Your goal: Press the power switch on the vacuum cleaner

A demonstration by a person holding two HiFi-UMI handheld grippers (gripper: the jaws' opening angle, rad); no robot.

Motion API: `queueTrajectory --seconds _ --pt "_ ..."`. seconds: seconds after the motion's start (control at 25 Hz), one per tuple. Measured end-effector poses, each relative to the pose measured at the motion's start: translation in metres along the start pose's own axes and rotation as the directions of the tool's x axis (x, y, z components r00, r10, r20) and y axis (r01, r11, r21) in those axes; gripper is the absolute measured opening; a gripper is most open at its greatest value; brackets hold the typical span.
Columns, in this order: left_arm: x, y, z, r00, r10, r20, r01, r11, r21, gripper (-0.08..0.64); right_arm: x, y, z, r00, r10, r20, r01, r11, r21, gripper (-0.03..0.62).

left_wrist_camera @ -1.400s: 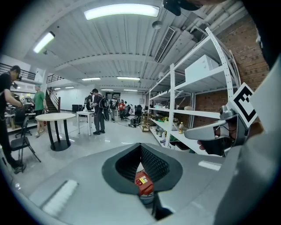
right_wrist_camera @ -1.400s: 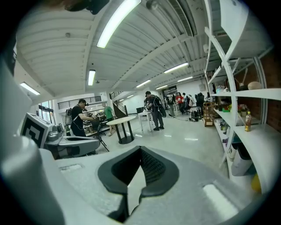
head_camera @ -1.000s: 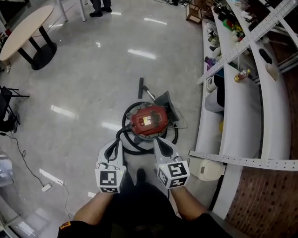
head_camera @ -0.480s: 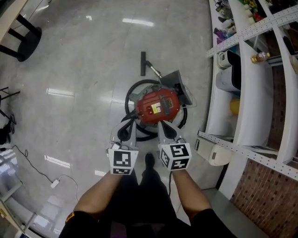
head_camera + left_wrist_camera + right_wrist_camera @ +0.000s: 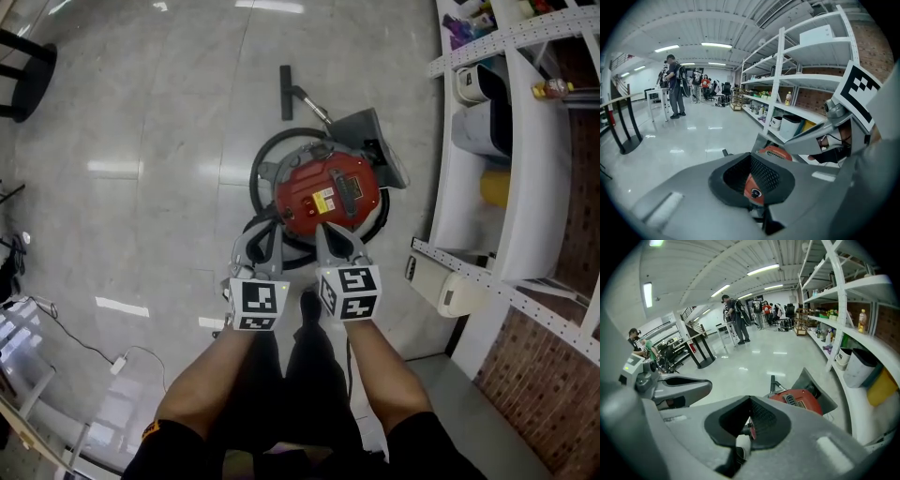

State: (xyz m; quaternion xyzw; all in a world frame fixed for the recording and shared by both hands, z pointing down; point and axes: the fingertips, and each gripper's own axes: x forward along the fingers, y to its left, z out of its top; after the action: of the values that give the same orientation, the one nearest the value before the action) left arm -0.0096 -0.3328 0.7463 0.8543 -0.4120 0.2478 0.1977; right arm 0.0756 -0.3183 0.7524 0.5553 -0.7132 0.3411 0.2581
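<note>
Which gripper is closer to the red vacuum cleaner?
Right. From the head view, the right gripper overlaps the vacuum cleaner at its near edge; the left gripper sits off to its left, over the hose.

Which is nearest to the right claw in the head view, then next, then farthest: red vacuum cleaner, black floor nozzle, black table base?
1. Red vacuum cleaner, just ahead of the right claw.
2. Black floor nozzle, beyond it.
3. Black table base, far left.

No text can be read; the yellow label (image 5: pixel 324 201) on the vacuum (image 5: pixel 349 178), at centre frame, is too small.
</note>
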Motion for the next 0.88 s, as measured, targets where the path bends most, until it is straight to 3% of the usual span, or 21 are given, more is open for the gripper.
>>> queueTrajectory --seconds 0.6,0.88 --pt "0.075 0.009 -0.08 0.993 -0.046 -0.109 0.048 0.999 0.013 0.015 0.098 -0.028 -0.061 0.991 -0.035 -0.131 0.039 0.999 0.027 -0.008" --pt "0.096 0.014 -0.1 0.988 -0.059 -0.146 0.062 0.998 0.016 0.015 0.123 -0.039 -0.081 0.981 -0.048 -0.188 0.055 0.998 0.032 -0.009"
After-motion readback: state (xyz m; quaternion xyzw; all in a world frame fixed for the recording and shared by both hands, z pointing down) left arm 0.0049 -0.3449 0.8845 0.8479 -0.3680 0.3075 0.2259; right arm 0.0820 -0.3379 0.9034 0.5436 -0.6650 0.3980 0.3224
